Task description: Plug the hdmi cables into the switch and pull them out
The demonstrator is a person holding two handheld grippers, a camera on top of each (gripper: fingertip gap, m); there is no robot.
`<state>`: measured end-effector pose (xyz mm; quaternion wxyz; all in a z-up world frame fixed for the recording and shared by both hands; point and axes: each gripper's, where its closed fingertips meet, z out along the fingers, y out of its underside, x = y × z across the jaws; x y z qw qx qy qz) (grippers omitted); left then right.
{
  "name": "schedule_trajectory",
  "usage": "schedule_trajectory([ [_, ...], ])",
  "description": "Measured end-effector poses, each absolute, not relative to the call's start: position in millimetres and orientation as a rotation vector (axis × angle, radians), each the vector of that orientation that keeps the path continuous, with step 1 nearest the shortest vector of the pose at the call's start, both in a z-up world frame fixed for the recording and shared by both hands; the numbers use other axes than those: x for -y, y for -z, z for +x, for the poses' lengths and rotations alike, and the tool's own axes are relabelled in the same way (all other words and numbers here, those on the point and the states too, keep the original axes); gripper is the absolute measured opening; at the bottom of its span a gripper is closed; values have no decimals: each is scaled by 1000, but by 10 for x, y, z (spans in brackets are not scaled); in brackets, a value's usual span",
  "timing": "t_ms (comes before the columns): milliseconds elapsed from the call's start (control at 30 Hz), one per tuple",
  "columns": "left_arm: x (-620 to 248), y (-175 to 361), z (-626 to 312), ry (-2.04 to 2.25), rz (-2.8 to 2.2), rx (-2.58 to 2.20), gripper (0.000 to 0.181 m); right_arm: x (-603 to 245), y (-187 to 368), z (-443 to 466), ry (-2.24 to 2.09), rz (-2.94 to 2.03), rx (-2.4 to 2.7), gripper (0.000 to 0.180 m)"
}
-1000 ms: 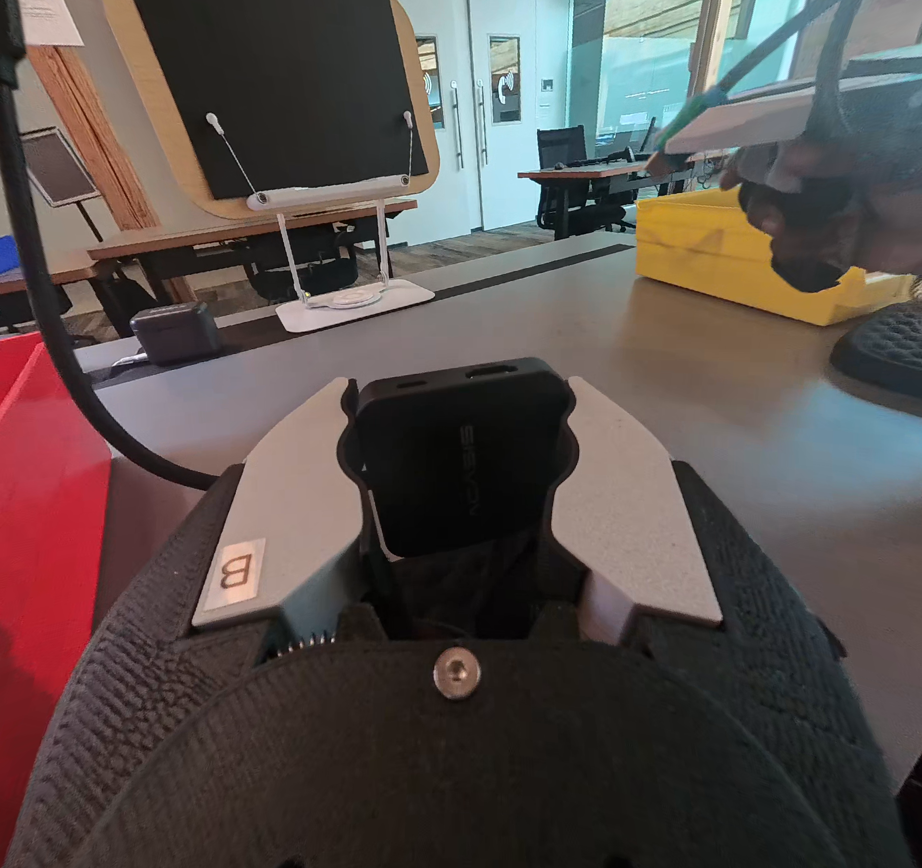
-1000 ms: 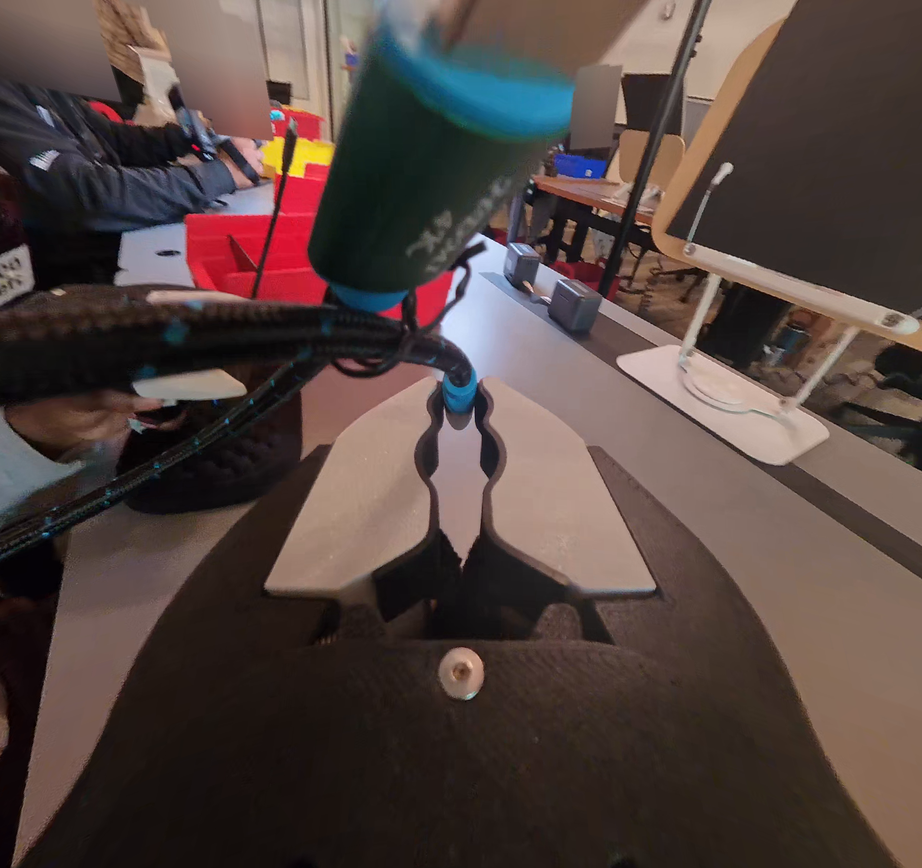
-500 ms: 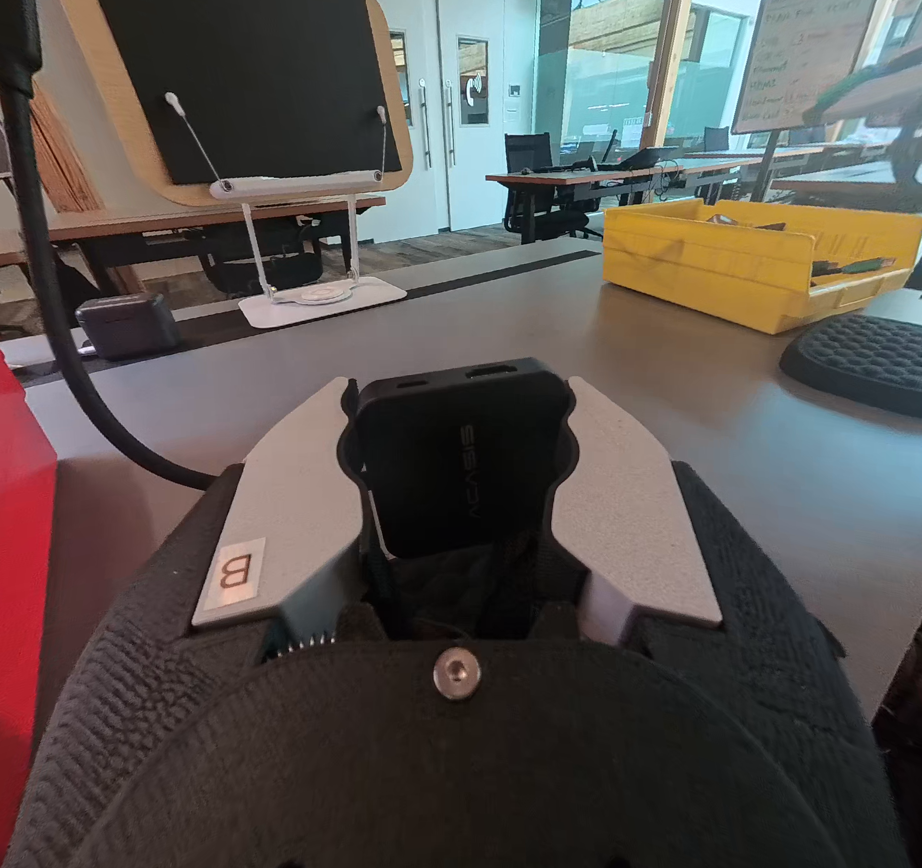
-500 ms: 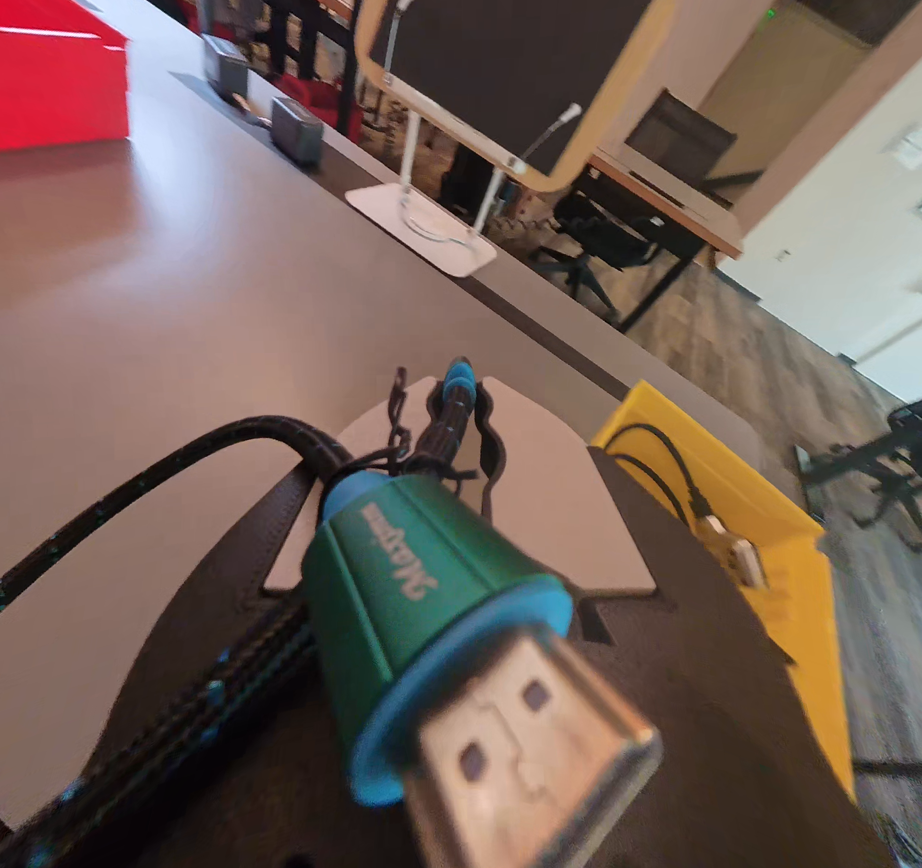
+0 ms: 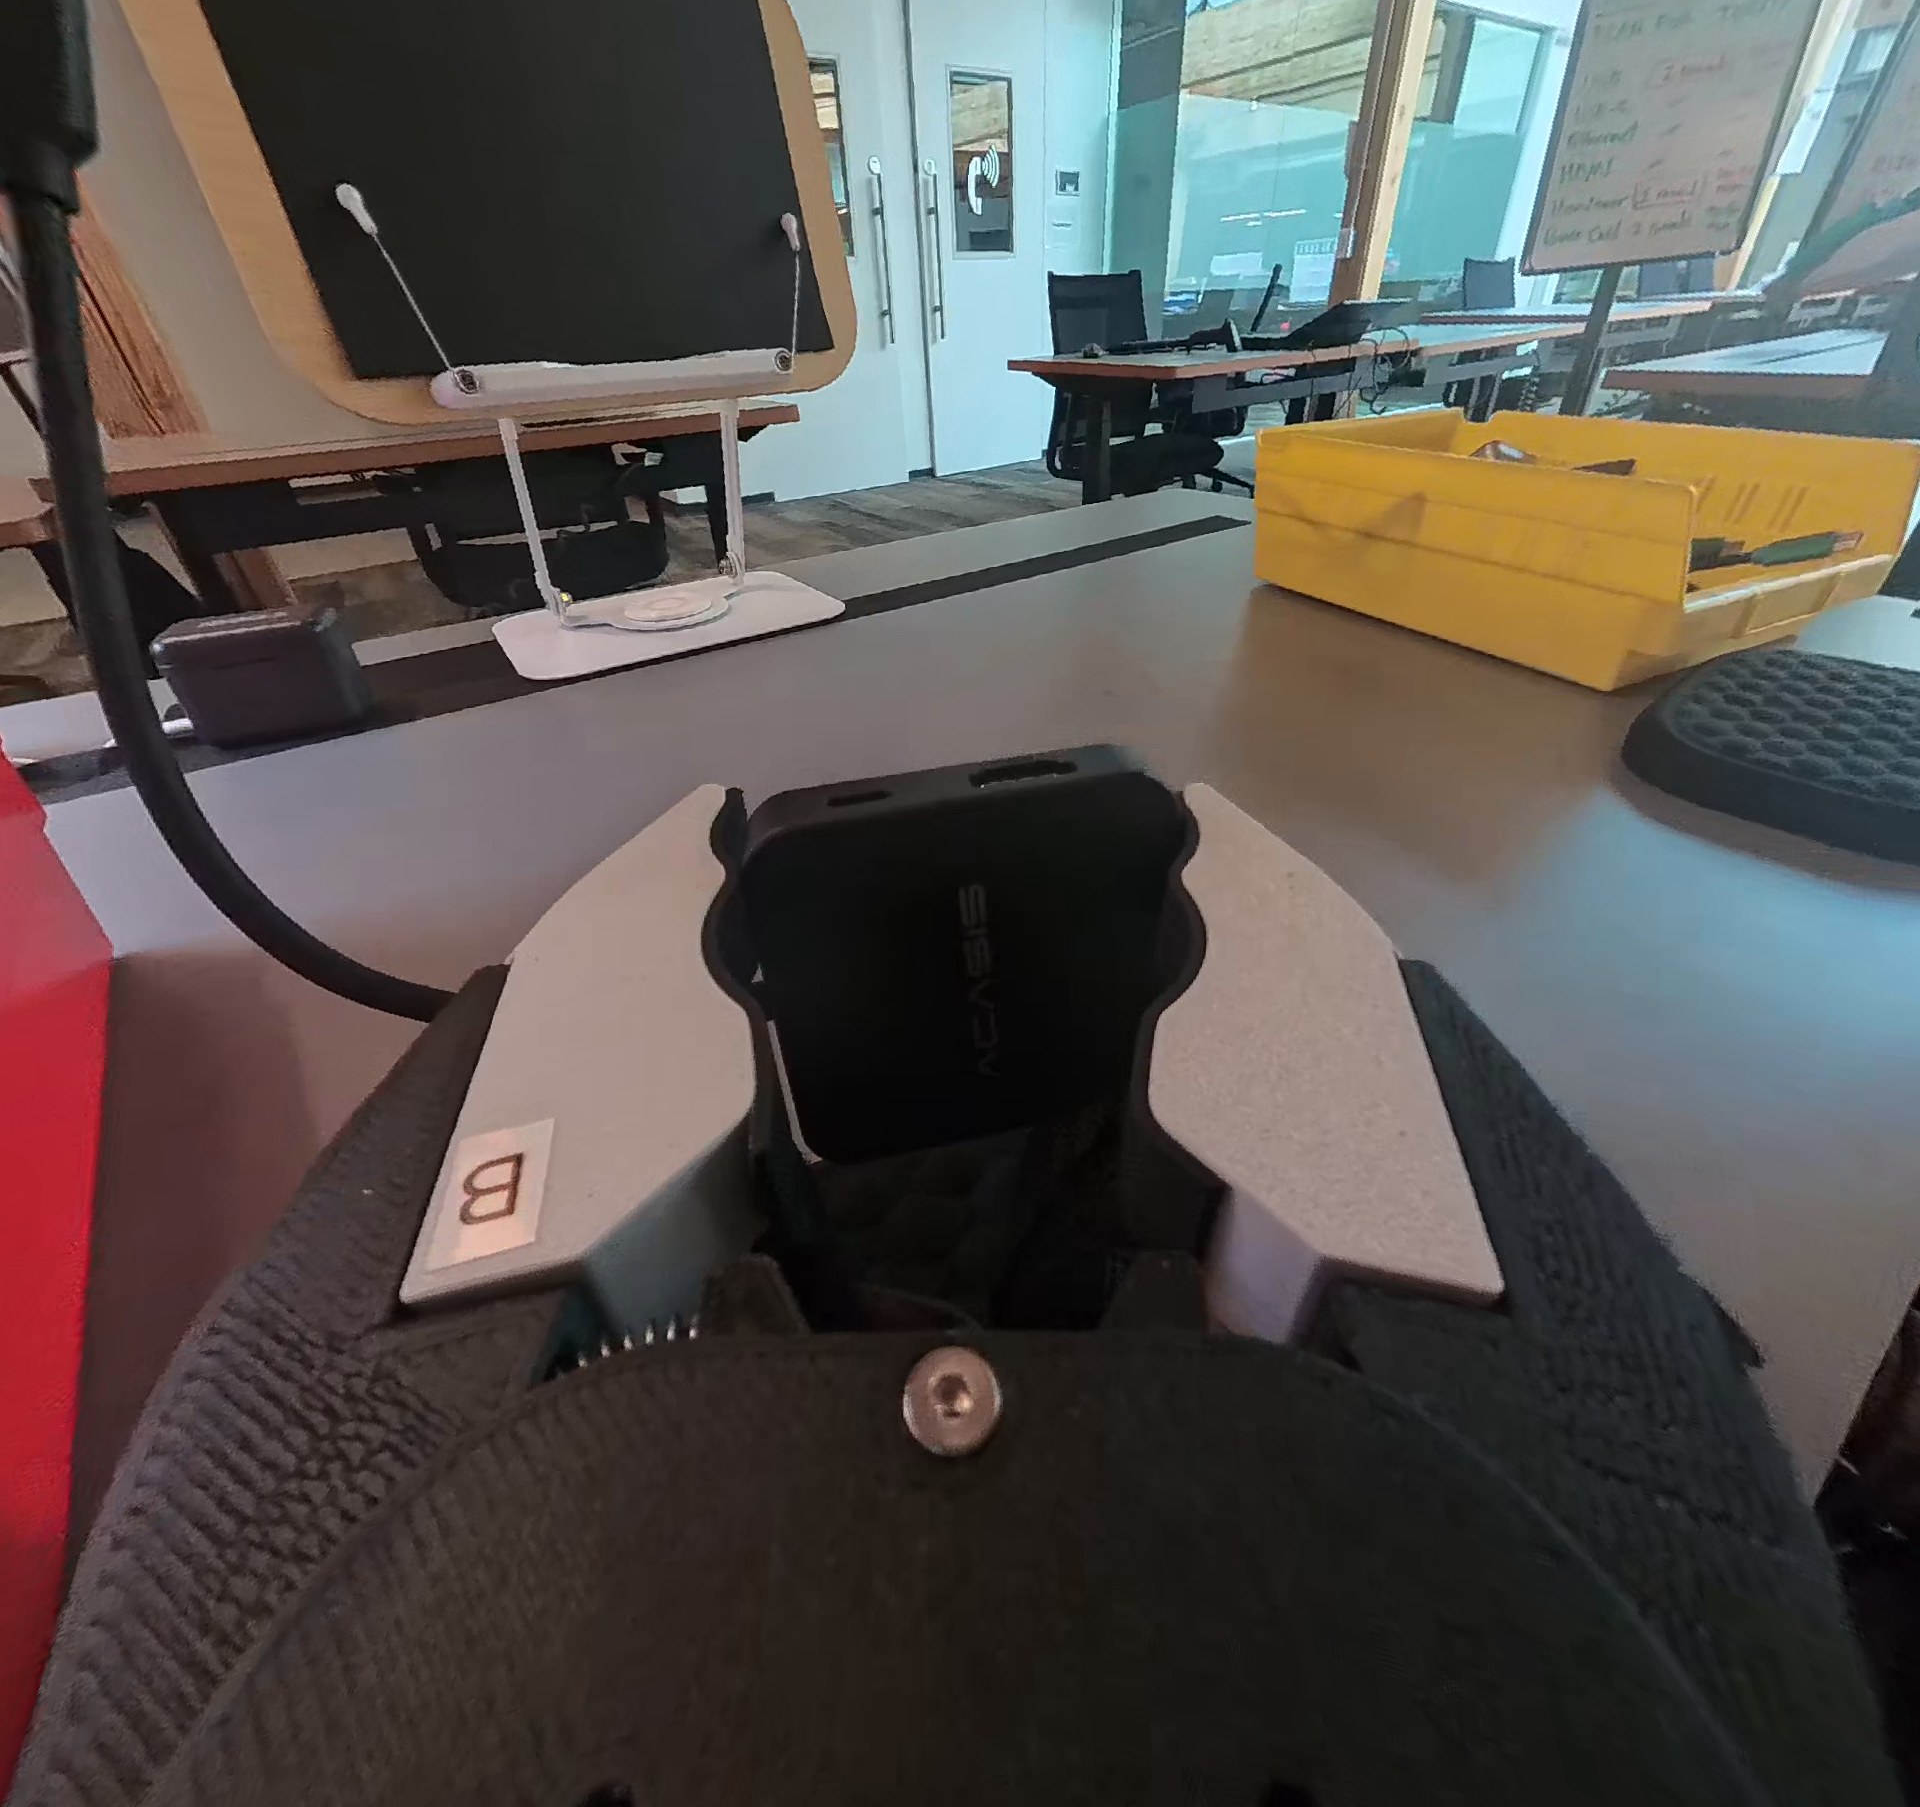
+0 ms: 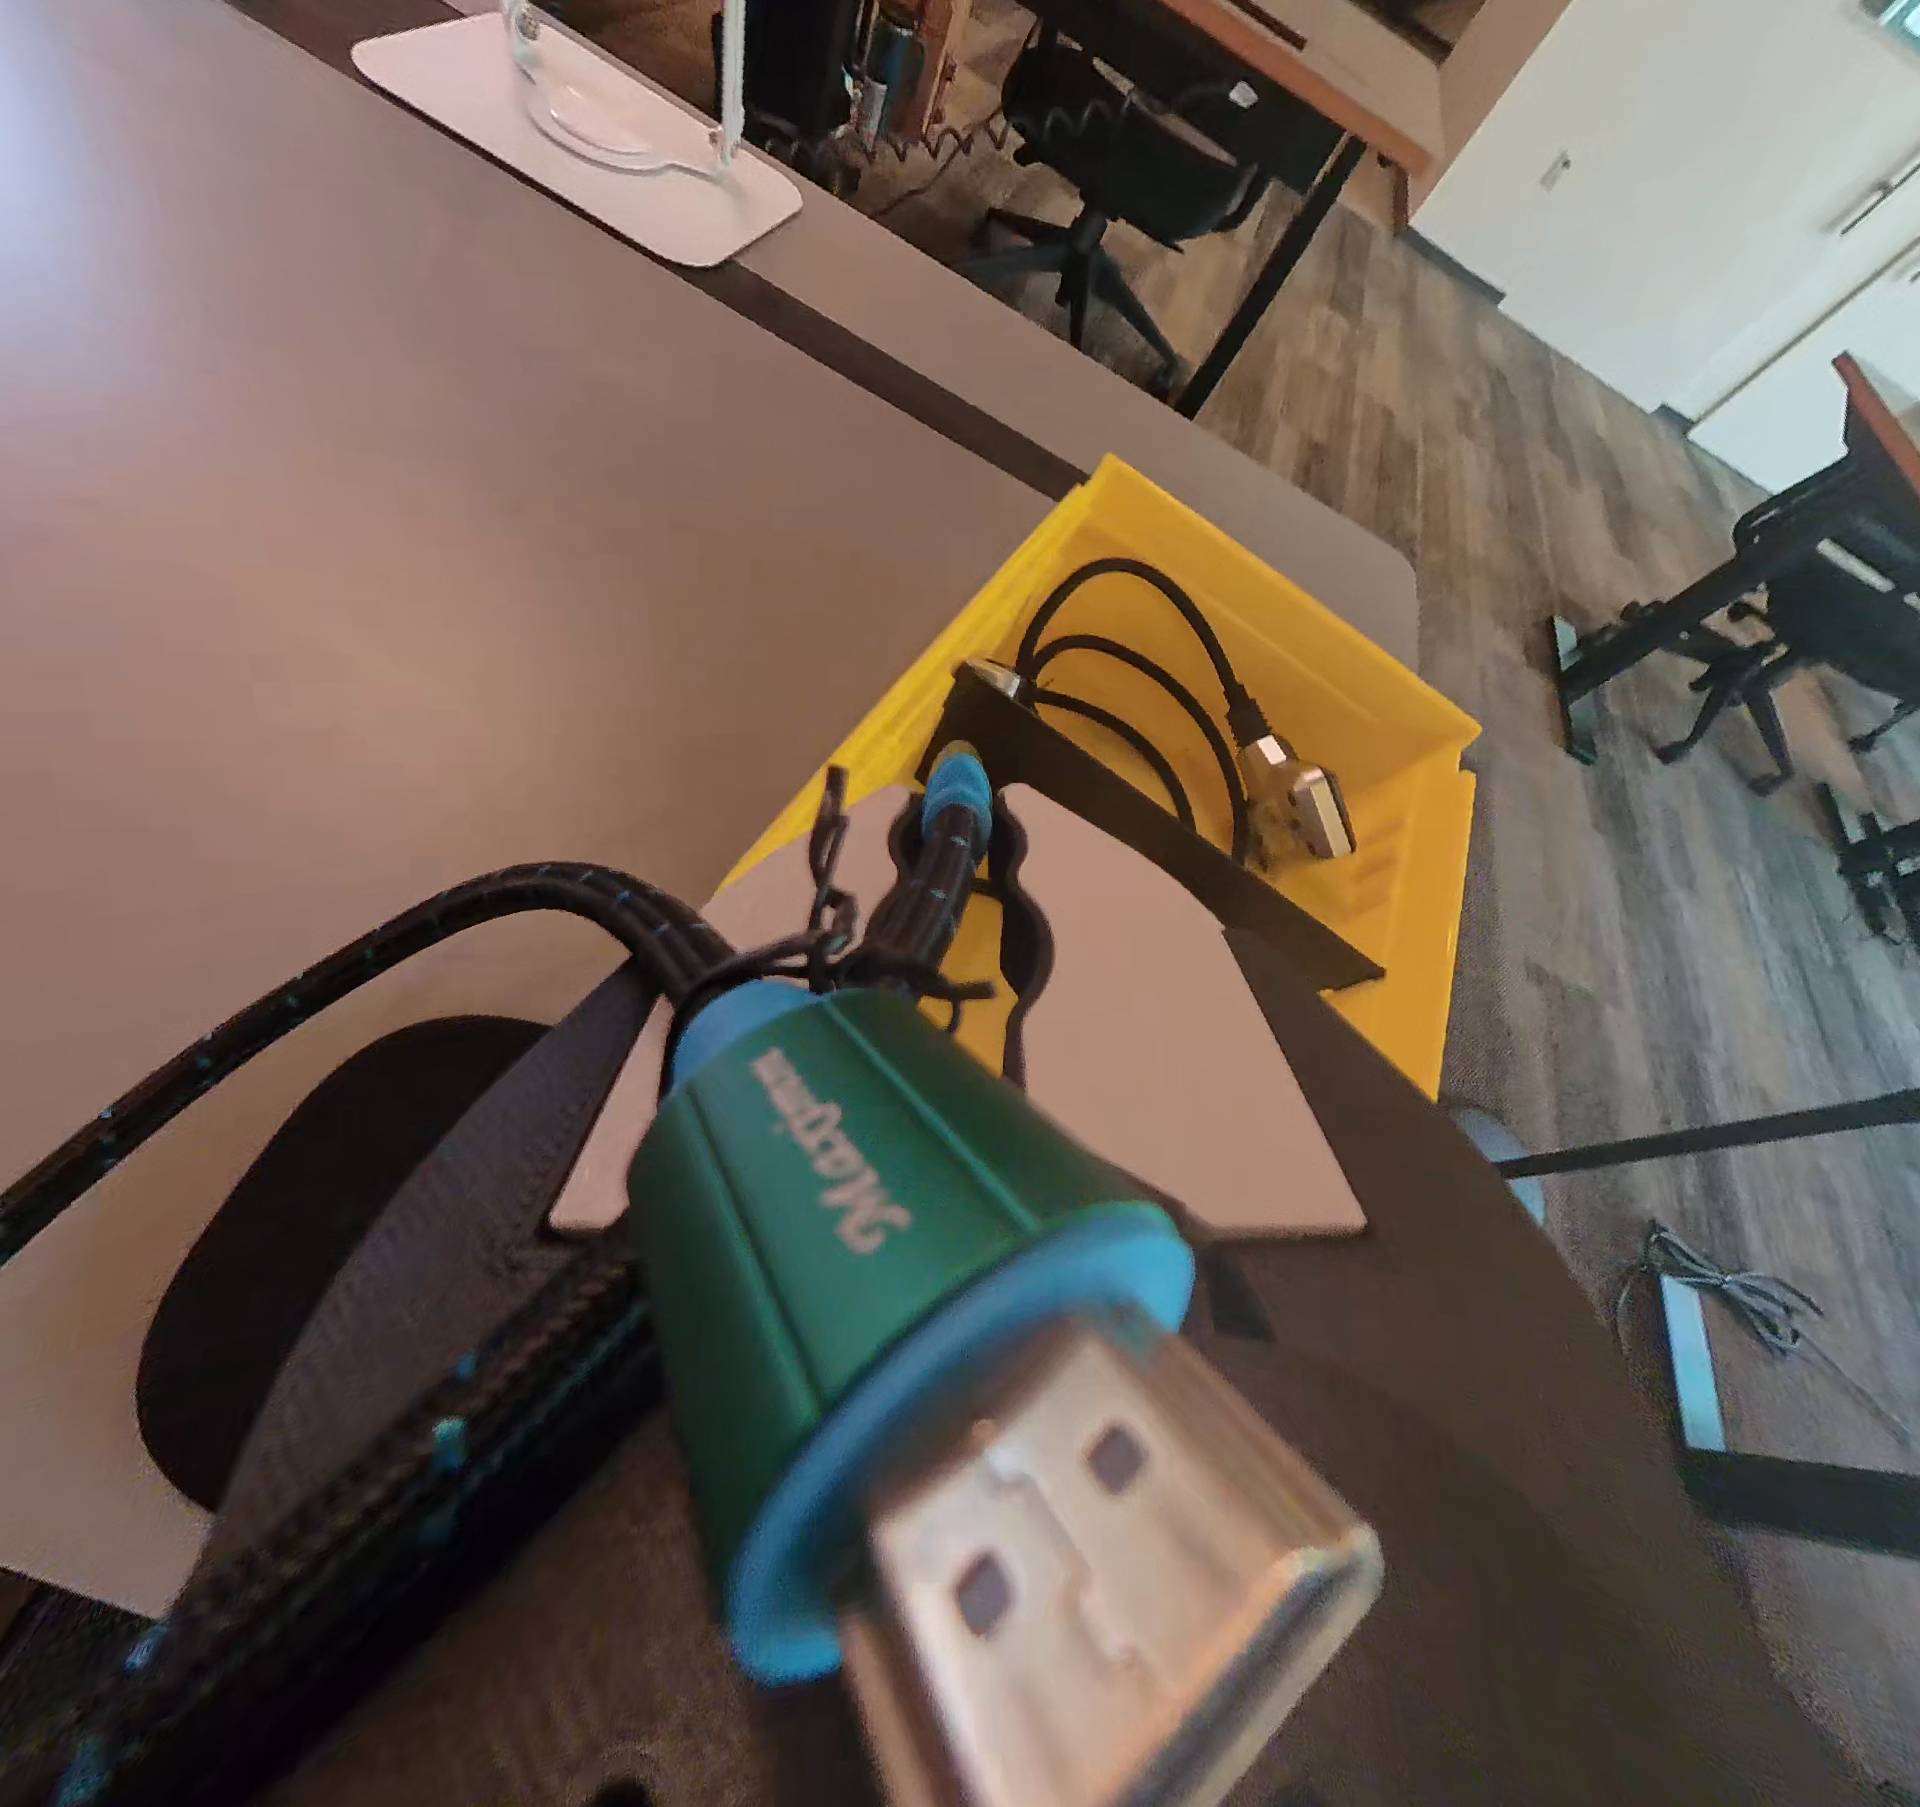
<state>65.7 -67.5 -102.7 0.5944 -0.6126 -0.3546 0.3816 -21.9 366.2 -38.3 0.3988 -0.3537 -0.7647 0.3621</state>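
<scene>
My left gripper [image 5: 954, 827] is shut on a black HDMI switch [image 5: 951, 957], held just above the grey table [image 5: 1299, 822] with its two empty ports facing away. A black cable [image 5: 114, 718] runs from the top left down behind the left finger. My right gripper [image 6: 961, 822] is shut on a braided black-and-blue HDMI cable [image 6: 935, 874] near its blue collar. That cable's other green-and-blue plug [image 6: 914, 1269] with a metal tip lies back over the gripper body, close to the camera. The right gripper hangs over the near end of a yellow bin [image 6: 1382, 697].
The yellow bin [image 5: 1558, 552] at the right holds black cables with metal plugs [image 6: 1288, 791]. A white stand with a black board [image 5: 665, 604] and a small dark box [image 5: 260, 677] sit at the table's far edge. A red bin [image 5: 42, 1030] is at the left, a black pad [image 5: 1797, 749] at the right.
The right gripper has swung further right and tilted down with the cable, now over the yellow bin. The left gripper holds the switch as before and its view has shifted slightly.
</scene>
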Motion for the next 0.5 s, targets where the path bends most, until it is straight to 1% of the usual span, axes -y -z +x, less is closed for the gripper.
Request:
schedule_trajectory([
  [133, 670, 1024, 666, -911, -1427, 814, 75, -3814, 447, -239, -914, -976, 1947, 12],
  [200, 667, 1026, 667, -917, -1430, 813, 75, -4040, 457, -296, -801, -1052, 1873, 12],
  [267, 660, 1030, 669, -922, -1436, 809, 75, -4464, 412, -372, -537, -1123, 1723, 12],
  [333, 651, 1040, 666, -925, -1447, 807, 75, -4932, 352, -400, -151, -1141, 1591, 12],
  [400, 642, 1048, 666, -934, -1458, 805, 75, -5196, 384, -445, 158, -1141, 1579, 12],
  [500, 633, 1055, 664, -956, -1469, 801, 75, -5362, 531, -618, 383, -1150, 1631, 12],
])
